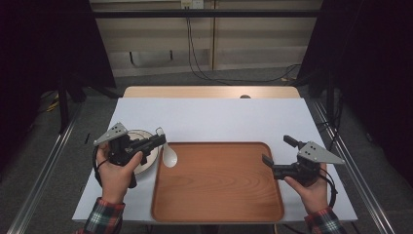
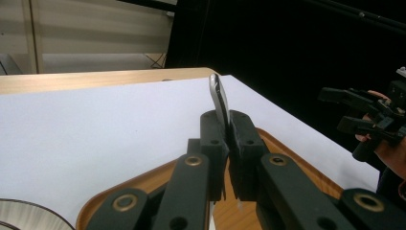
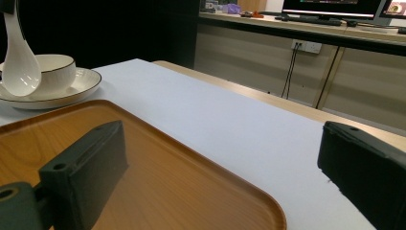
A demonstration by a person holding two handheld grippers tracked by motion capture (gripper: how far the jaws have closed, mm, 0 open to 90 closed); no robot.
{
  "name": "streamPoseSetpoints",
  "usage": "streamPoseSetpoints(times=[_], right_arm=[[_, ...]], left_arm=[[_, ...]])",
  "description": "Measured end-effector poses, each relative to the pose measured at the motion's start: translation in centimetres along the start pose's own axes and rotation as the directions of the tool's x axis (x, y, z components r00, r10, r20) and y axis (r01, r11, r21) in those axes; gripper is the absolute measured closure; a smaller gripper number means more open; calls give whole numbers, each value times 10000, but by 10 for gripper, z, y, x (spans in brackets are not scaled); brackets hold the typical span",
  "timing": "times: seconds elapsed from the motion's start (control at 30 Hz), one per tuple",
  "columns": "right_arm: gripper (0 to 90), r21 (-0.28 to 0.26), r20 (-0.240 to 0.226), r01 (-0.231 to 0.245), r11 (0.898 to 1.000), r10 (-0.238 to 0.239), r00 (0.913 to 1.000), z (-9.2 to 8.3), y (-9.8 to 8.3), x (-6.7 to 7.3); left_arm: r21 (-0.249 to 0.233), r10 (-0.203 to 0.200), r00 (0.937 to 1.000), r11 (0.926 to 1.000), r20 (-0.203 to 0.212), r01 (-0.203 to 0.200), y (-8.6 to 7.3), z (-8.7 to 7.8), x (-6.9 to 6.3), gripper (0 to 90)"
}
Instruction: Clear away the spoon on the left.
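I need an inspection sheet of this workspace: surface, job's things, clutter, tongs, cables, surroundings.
Surface: table under a white sheet; bare wood strip along the far edge.
Job's things: wooden tray, nothing on it; white spoon held up by its handle at the tray's left edge; bowl on a plate left of the tray.
Clutter: nothing seen.
Tongs: left tongs shut on the spoon; right tongs open, holding nothing, at the tray's right side.
Cables: black cables hang from the far wall to the floor.
Surroundings: dark curtains both sides; metal rails on the floor.

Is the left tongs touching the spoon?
Touching. In the left gripper view the left tongs are shut on the spoon handle, which sticks up between the jaws with no gap.
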State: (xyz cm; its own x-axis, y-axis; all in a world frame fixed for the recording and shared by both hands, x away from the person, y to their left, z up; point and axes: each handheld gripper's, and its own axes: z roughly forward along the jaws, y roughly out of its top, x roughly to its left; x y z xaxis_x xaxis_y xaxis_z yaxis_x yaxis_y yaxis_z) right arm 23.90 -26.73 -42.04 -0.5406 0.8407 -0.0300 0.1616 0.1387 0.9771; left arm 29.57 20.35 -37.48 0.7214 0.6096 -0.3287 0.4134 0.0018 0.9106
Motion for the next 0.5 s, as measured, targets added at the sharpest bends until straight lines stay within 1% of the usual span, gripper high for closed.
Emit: streamPoseSetpoints(times=[0.13, 0.17, 0.2, 0.23, 0.3, 0.33, 0.4, 0.5], right_arm=[[25, 26, -31, 12, 10000, -12, 10000, 0, 0, 1], [25, 26, -31, 12, 10000, -12, 10000, 0, 0, 1], [25, 25, -49, 10, 10000, -10, 10000, 0, 0, 1], [24, 31, -24, 38, 10000, -37, 10000, 0, 0, 1], [23, 6, -76, 33, 10000, -33, 10000, 0, 0, 1], [23, 5, -77, 31, 10000, -31, 10000, 0, 0, 1], [22, 5, -91, 21, 10000, -21, 10000, 0, 0, 1], [20, 7, -132, 9, 10000, -9, 9999, 0, 0, 2]], left_arm=[[169, 24, 10000, 9999, 20, -25, -4, 4, -2, 857], [169, 24, 10000, 9999, 20, -25, -4, 4, -2, 857], [161, 11, 9999, 9999, 149, -14, -4, 6, -2, 857], [200, 25, 10000, 9998, 52, -26, -5, 6, -3, 857], [247, 74, 9998, 9997, 157, -78, -6, 7, -3, 857], [240, 49, 9999, 9997, 119, -52, -6, 8, -4, 857], [234, 74, 9998, 9997, 209, -79, -7, 9, -4, 857], [267, 47, 9997, 9996, 219, -53, -8, 10, -5, 857]])
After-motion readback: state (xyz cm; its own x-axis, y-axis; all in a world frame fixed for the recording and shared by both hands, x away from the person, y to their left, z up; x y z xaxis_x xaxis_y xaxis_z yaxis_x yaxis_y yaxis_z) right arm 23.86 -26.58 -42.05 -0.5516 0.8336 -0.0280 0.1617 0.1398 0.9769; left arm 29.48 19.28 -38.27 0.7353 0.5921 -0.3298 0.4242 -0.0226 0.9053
